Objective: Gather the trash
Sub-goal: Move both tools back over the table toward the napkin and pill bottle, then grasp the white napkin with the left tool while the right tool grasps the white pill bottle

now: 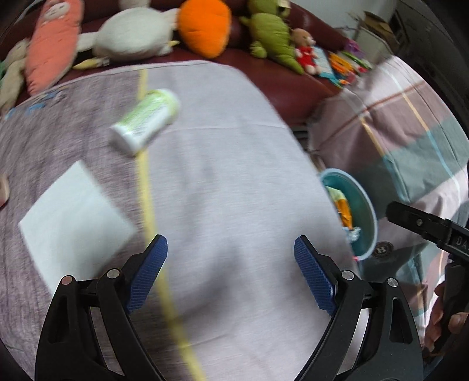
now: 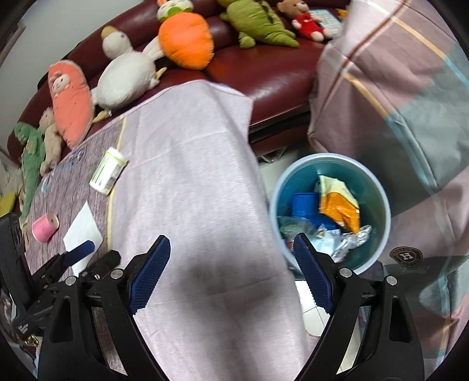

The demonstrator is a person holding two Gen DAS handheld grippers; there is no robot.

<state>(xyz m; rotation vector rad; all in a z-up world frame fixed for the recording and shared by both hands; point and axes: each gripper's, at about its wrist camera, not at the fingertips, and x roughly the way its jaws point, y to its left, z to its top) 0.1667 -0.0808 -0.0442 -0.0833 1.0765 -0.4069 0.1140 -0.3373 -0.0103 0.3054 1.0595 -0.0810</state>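
Note:
A white and green bottle (image 1: pixel 145 120) lies on its side on the cloth-covered table (image 1: pixel 222 164); it also shows in the right wrist view (image 2: pixel 108 171). A white paper sheet (image 1: pixel 74 219) lies near it, also in the right wrist view (image 2: pixel 83 227), beside a pink roll (image 2: pixel 44 228). A blue bin (image 2: pixel 381 205) on the floor holds wrappers, foil and a blue container; its rim shows in the left wrist view (image 1: pixel 368 205). My left gripper (image 1: pixel 230 263) is open and empty above the table. My right gripper (image 2: pixel 231 262) is open and empty over the table edge beside the bin.
A dark red sofa (image 2: pixel 263 76) behind the table holds several plush toys, among them an orange carrot (image 2: pixel 186 41) and a green crocodile (image 2: pixel 258 25). A striped blanket (image 2: pixel 395 96) lies to the right of the bin. The left gripper's body (image 2: pixel 58 263) shows at the lower left.

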